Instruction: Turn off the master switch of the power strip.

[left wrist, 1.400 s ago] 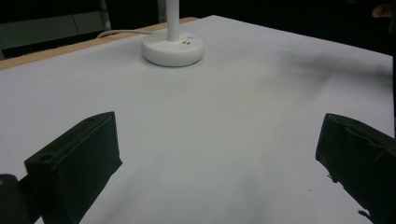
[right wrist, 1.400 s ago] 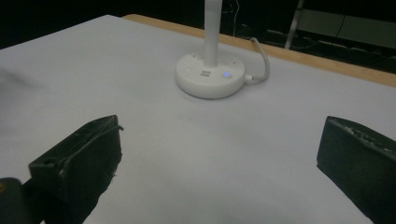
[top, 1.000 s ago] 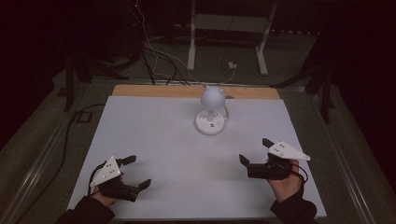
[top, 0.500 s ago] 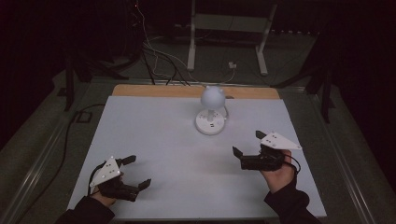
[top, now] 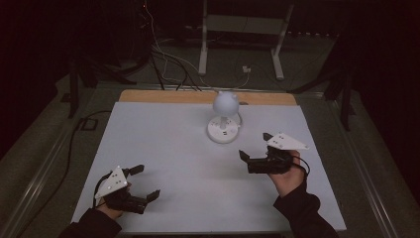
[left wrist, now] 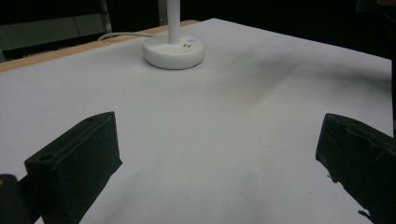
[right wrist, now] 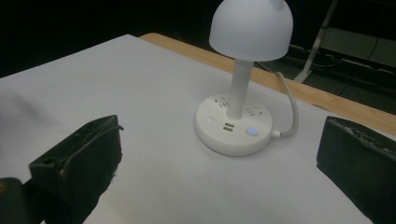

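A white desk lamp (top: 225, 119) with a round shade and a socket base stands at the back middle of the white table (top: 163, 148). Its base (right wrist: 233, 123) carries sockets, two USB ports and a small lit blue button (right wrist: 252, 131); in the left gripper view the base (left wrist: 173, 49) lies far ahead. My right gripper (top: 255, 147) hovers open to the lamp's front right, jaws pointing toward it, nothing between them. Held low at the table's front left, my left gripper (top: 146, 182) is open and empty.
A white cable (right wrist: 292, 109) runs from the lamp's base toward the table's wooden back edge (top: 198, 96). Beyond the table stand a metal frame (top: 242, 29) and loose cables (top: 163, 54) on the floor. Bare white surface lies between the grippers.
My right gripper has moved forward and left, closer to the lamp. The left gripper has stayed where it was.
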Demonstrator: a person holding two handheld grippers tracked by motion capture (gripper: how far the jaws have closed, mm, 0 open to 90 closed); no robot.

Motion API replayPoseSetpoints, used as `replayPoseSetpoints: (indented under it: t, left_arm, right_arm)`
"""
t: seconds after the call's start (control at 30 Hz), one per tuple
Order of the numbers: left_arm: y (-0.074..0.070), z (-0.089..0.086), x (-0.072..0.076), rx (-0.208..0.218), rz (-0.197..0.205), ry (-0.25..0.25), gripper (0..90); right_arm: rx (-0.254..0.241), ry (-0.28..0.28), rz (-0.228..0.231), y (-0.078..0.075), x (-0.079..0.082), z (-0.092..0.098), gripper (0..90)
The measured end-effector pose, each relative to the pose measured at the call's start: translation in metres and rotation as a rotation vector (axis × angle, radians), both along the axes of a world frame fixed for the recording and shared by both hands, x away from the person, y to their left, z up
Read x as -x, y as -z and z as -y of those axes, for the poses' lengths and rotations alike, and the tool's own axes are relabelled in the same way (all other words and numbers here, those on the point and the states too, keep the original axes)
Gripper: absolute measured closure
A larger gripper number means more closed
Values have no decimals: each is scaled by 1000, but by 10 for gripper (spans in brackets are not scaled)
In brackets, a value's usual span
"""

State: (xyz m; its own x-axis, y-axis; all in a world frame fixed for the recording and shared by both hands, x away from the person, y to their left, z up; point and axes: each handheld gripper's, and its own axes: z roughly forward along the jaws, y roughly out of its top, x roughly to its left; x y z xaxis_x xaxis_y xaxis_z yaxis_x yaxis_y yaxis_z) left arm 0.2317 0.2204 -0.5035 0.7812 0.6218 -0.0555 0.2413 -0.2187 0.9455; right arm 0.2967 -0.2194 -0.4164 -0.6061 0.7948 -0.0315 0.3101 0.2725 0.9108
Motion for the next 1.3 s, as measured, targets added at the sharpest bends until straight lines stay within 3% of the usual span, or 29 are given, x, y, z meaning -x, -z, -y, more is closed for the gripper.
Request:
replayPoseSetpoints:
  t: [1.3]
  left_arm:
    - [0,1,0,-5,1,5,3]
  right_arm:
    - [19,-4,-70,18,-60,-30,0]
